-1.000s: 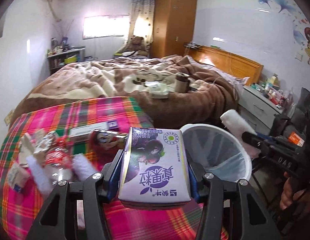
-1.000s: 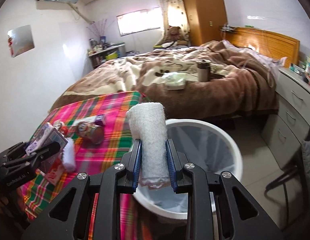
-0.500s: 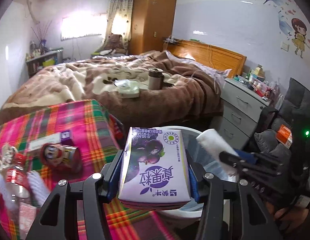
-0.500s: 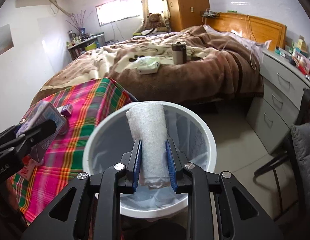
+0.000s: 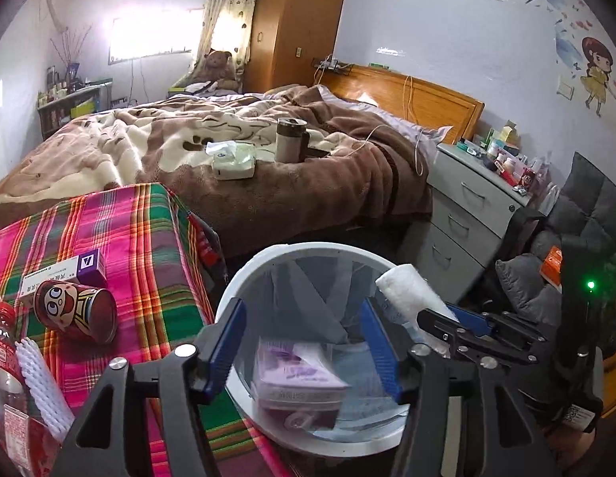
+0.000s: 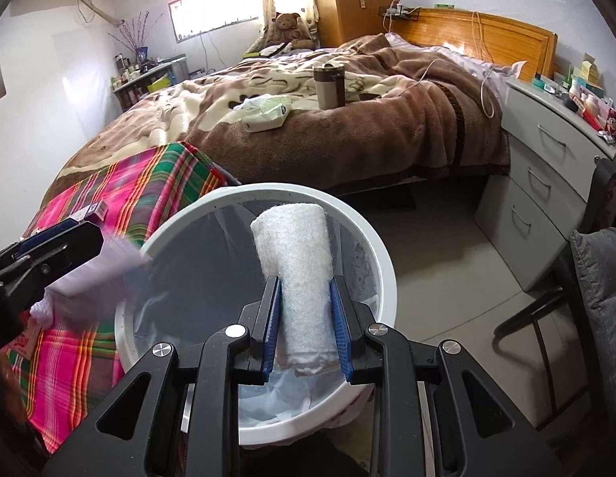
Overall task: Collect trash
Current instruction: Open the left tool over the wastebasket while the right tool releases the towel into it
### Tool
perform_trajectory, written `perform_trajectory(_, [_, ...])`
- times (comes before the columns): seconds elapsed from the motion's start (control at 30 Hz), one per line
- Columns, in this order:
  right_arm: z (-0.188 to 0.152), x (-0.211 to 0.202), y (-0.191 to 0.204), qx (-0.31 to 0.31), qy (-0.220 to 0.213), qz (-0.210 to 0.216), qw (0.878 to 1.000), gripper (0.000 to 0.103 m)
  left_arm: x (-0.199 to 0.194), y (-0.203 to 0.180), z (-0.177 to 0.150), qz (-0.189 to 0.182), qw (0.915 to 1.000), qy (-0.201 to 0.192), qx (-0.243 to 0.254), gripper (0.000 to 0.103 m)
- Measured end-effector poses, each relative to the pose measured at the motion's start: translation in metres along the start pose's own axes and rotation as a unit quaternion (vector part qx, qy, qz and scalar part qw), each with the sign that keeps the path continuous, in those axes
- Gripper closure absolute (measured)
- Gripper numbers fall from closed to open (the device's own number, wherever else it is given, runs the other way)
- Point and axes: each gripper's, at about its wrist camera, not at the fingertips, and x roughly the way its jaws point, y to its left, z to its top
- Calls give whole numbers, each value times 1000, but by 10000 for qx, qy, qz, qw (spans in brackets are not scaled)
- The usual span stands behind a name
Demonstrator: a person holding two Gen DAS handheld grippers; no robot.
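Now the purple carton [image 5: 300,373] is free of your left tongs [image 5: 304,349]: their jaws have just been opening, nothing sits between the blue pads, and the carton shows blurred inside the bin [image 5: 244,278], apparently on its way down into the liner. Your right tongs [image 6: 306,326] are clamped on the white roll [image 6: 294,262], which stands up out of the pads above the bin's mouth, so that piece is not yet dropped.

The risk I see is with the roll. It is held by its lower part and leans toward the far rim; if you release while the tongs sit near the edge, it could tip over the rim onto the floor [image 6: 447,246]. Bring it over the middle of the opening first.

The two tools are close together over the bin, so a quick withdrawal of the left could knock the right or catch the liner and drag it off the rim.

The can [image 5: 75,310], the small box [image 5: 63,272], the bottle [image 5: 5,361] and the white brush [image 5: 41,385] lie on the plaid table [image 5: 148,246] beside the bin.
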Motion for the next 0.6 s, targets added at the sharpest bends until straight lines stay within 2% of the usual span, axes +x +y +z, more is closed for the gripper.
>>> perform_trajectory(0.17, [-1,0,0,-16,24,-38,10000,73,-5,1,-1,97,9999,-39,-14,37])
perform_trajectory(0.3, [-2,-5,0,-32,-58,-13,10000,54,-15,2,-3,90,9999,-107,-29,37])
perform_trajectory(0.33, [-1,-7,1,-31,-80,17,10000,52,-20,4,-4,101,9998,-142,-46,37])
perform_trajectory(0.5, [-1,-16,9,-97,-186,60,9998,51,-41,15,-8,219,9992,-271,-179,36])
perform_trajectory(0.6, [1,-23,17,-140,-294,159,9993,51,-59,23,-12,442,9981,-396,-175,35])
